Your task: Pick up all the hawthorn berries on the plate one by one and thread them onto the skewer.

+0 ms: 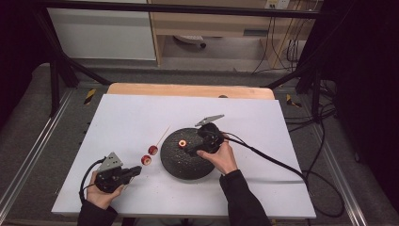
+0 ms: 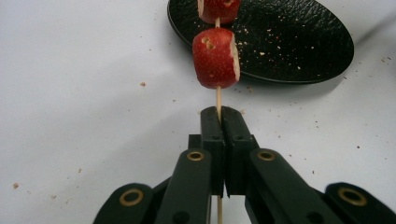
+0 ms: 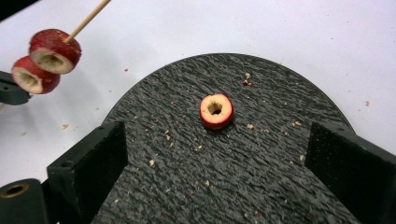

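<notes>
A thin wooden skewer [image 2: 218, 99] carries two red fruit pieces [image 2: 216, 58], threaded one behind the other. My left gripper [image 2: 219, 114] is shut on the skewer's bare end, at the table's front left [image 1: 136, 170]. In the high view the two pieces [image 1: 149, 155] hang just left of a round black plate [image 1: 186, 165]. One cored red fruit slice [image 3: 216, 111] lies flat on the plate, hole upward. My right gripper [image 3: 217, 156] stands open above the plate, its jaws wide on either side of the slice and short of it. In the high view it [image 1: 193, 149] is over the plate's right part.
The plate [image 3: 280, 186] is strewn with small crumbs, and a few lie on the white table sheet [image 1: 263, 132]. Black cables trail from the right gripper across the table's right side. A wooden board edge [image 1: 188, 89] runs along the far side.
</notes>
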Demonstrator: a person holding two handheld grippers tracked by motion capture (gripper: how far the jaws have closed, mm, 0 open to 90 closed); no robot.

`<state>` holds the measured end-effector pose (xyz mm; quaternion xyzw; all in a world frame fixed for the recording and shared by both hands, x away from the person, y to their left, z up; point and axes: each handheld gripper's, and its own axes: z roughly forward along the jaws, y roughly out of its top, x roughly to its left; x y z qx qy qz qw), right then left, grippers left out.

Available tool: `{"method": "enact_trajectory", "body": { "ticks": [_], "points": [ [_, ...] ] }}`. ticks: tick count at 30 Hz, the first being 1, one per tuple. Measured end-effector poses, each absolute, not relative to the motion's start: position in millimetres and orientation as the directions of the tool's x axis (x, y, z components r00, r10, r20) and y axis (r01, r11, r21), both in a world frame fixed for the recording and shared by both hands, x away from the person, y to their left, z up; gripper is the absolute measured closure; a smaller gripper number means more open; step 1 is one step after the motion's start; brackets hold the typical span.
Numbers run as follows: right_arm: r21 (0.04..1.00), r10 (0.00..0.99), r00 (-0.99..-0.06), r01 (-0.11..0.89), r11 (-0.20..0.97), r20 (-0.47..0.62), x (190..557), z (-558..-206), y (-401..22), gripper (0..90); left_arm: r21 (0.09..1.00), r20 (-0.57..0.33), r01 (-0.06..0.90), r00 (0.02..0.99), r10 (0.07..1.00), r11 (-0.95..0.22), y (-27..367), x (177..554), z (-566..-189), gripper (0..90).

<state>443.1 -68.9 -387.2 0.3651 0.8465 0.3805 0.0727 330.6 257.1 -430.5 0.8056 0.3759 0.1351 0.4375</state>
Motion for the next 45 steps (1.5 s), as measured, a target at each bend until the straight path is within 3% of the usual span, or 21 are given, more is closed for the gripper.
{"method": "enact_trajectory", "body": {
  "ticks": [17, 26, 45],
  "points": [
    [0.6, 0.676, -0.729, 0.588, 0.542, 0.104, 472.8, -397.3, -37.3, 9.4, 0.802, -0.119, 0.498, 0.674, 0.729, -0.33, 259.0, 332.6, -431.9, 88.5],
    [0.559, 0.656, -0.747, 0.592, 0.58, 0.11, 482.9, -406.4, -23.8, 27.7, 0.801, -0.122, 0.5, 0.674, 0.728, -0.329, 258.3, 332.7, -432.4, 88.5],
    [0.497, 0.651, -0.746, 0.623, 0.604, 0.144, 493.3, -415.3, -17.5, 56.6, 0.8, -0.119, 0.5, 0.674, 0.729, -0.332, 258.9, 333.2, -432.7, 88.5]
  ]
}}
